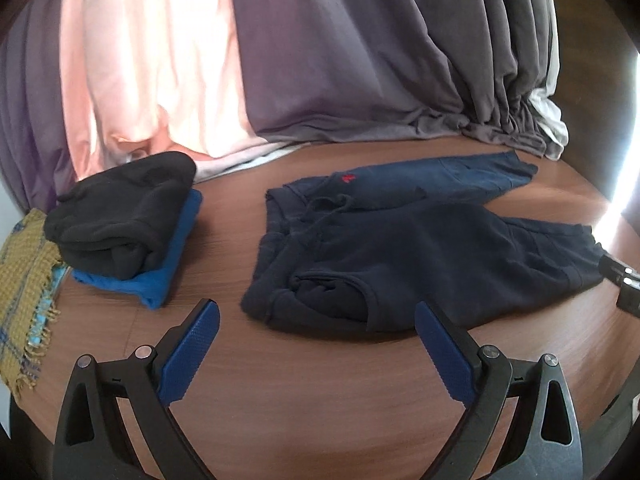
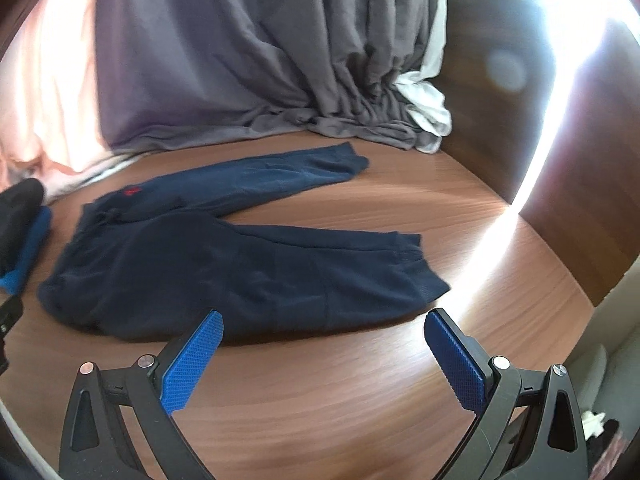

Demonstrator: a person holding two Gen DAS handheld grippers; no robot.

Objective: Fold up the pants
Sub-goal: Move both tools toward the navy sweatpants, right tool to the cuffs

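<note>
Dark navy pants (image 1: 420, 252) lie spread flat on the brown wooden table (image 1: 320, 392), waistband to the left, both legs running right and apart in a V. A small red logo (image 1: 347, 178) marks the far leg. The right wrist view shows the same pants (image 2: 224, 276) with the near leg's cuff (image 2: 416, 268) on the right. My left gripper (image 1: 318, 312) is open and empty, just in front of the waist end. My right gripper (image 2: 324, 320) is open and empty, just in front of the near leg. Its tip shows at the right edge of the left wrist view (image 1: 620, 276).
A stack of folded clothes, black garment (image 1: 120, 216) over a blue one (image 1: 160, 276), lies left of the pants. A yellow woven cloth (image 1: 24, 288) hangs at the table's left edge. Grey curtains (image 1: 360, 60) bunch along the back. A wooden wall (image 2: 580, 160) stands at the right.
</note>
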